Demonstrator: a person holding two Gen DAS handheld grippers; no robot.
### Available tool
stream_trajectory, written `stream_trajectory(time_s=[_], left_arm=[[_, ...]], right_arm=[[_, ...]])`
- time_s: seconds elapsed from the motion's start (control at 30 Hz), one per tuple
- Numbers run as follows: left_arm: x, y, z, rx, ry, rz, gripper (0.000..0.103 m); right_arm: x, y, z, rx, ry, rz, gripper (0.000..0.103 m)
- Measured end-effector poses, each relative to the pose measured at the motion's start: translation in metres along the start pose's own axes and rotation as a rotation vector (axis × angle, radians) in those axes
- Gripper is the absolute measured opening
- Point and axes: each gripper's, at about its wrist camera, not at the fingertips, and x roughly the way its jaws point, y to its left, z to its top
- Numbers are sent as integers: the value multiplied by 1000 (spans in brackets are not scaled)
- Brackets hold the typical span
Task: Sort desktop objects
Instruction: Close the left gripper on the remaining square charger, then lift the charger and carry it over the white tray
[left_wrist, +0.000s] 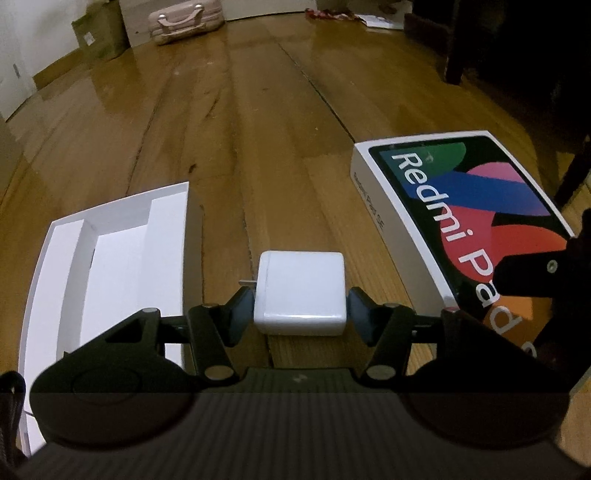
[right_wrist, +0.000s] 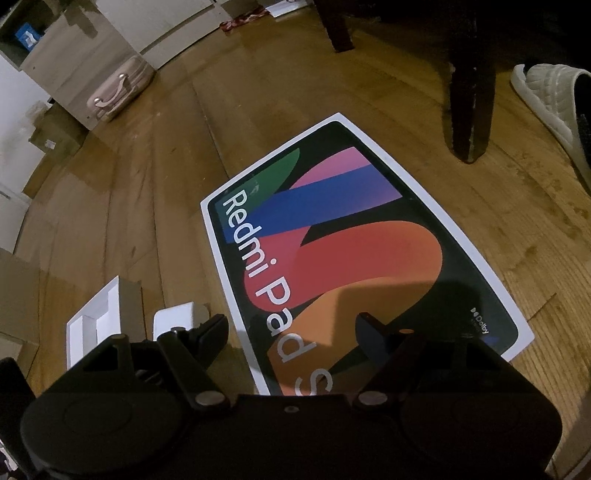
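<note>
Straddling the white charger (left_wrist: 301, 291) w/ our left gripper (left_wrist: 301, 310), we have one finger each side; the left pad looks right at its side, the right pad shows a sliver of gap, so we judge the grip not yet made. Charger sits on the wood floor (left_wrist: 258, 129), bottom-center of the left wrist view, prongs pointing left. Our right gripper (right_wrist: 291, 332) hangs w/ fingers spread wide over the near end of the Redmi Pad box lid (right_wrist: 351, 240), holding nothing. Left of the charger lies the open white box tray (left_wrist: 110, 258), compartments bare as far as we see. Lid lies face up at right, apart from the tray. So, by our read, sorting is barely begun: charger still to go in the tray, lid still to close.
</note>
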Motion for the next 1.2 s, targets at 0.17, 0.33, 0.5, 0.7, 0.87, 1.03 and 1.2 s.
stream_trajectory(time_s=[0.17,0.33,0.5,0.7,0.87,1.03,1.2], left_arm=[[6,2,0,-10,-2,4,57],[4,3,-3,-26,-11,7,55],[0,3,-6,-41,-5,10,55],[-8,4,-9,-67,-7,2,54],[-14,6,-10,-79,-13,-2,54],[-19,8,-9,-66,-8,3,54],[-26,14,-8,-89,3,-15,54]], right_arm=[[2,-1,0,4,4,-11,81],[3,2,0,-3,3,-18,81],[2,2,-1,-5,4,-15,81],[1,3,-1,-4,0,-10,81],[0,1,-1,6,-1,0,81],[-2,1,-2,10,-2,3,81],[-6,0,-1,11,-6,1,81]])
